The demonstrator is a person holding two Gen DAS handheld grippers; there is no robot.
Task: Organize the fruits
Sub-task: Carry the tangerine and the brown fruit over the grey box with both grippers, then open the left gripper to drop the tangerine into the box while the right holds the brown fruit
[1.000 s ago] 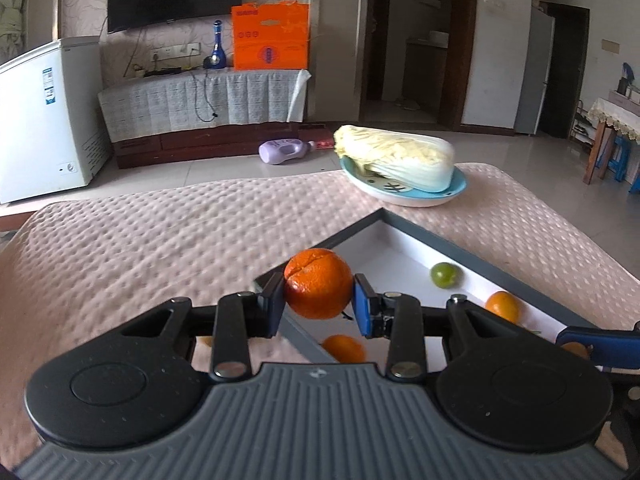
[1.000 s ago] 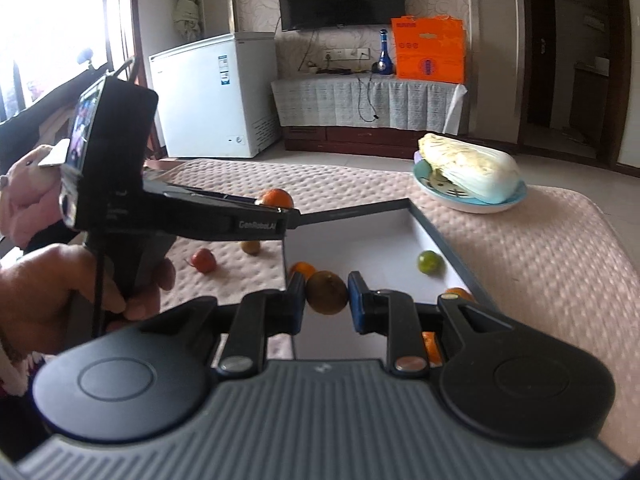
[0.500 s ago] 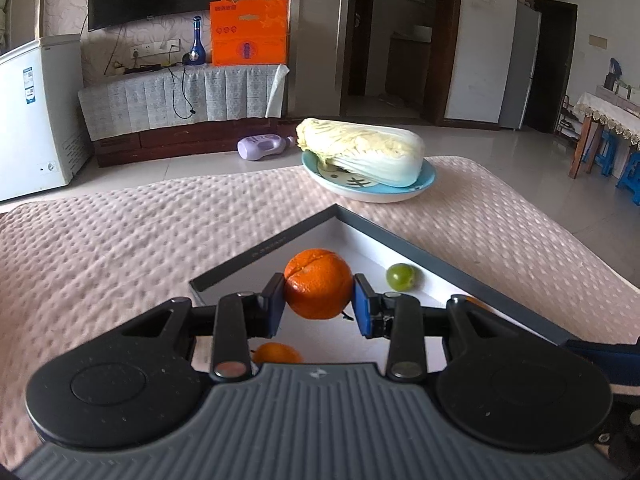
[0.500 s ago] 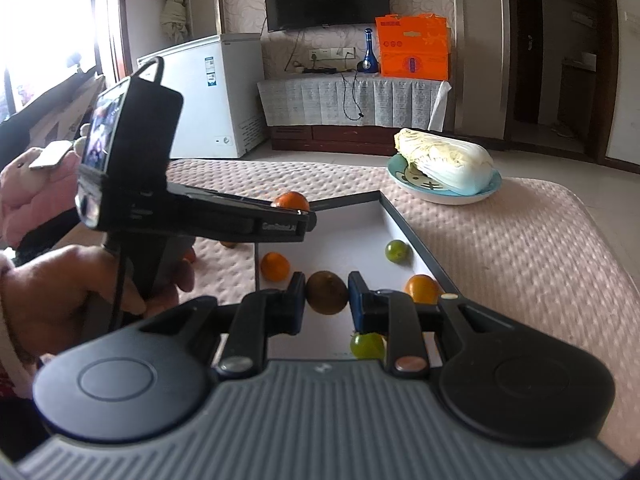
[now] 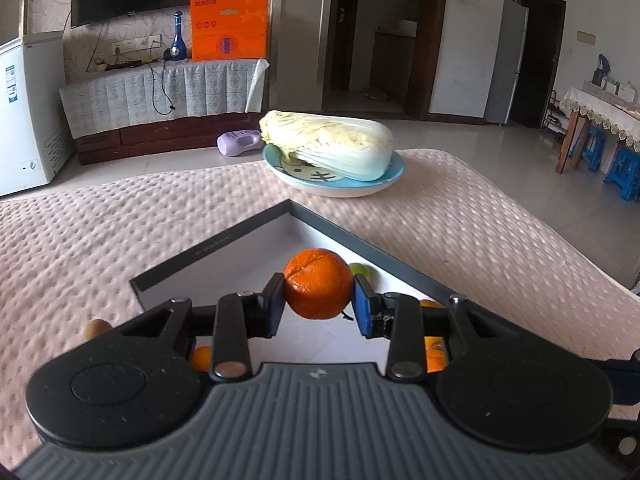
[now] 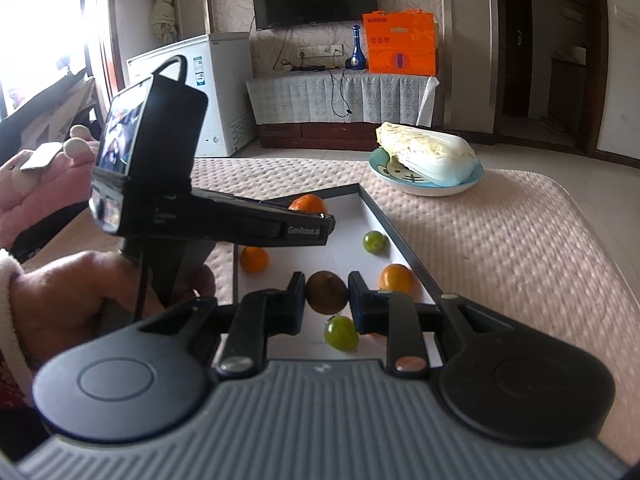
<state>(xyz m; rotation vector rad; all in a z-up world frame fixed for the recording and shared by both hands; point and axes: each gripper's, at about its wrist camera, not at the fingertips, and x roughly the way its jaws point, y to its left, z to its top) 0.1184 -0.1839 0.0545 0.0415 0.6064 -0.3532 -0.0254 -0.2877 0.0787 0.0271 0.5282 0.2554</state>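
A tray [image 6: 394, 227] lies on the table [image 6: 520, 256], with a plate [image 6: 474, 178] behind it near the far edge and a cabbage [image 6: 428, 152] on the plate. In the tray lie several fruits: one [image 6: 374, 242] by the right wall, another [image 6: 396, 278] nearer along that wall, one [image 6: 254, 259] at the left wall, one [image 6: 341, 333] near the front. Left of the tray, on the table, sits what may be another fruit [image 5: 96, 329]. An orange [image 5: 319, 283] and a small fruit [image 6: 327, 292] hang above the tray floor, the orange farther back.

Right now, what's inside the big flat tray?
In the tray: two green fruits and two small oranges. The right gripper covers the near end.
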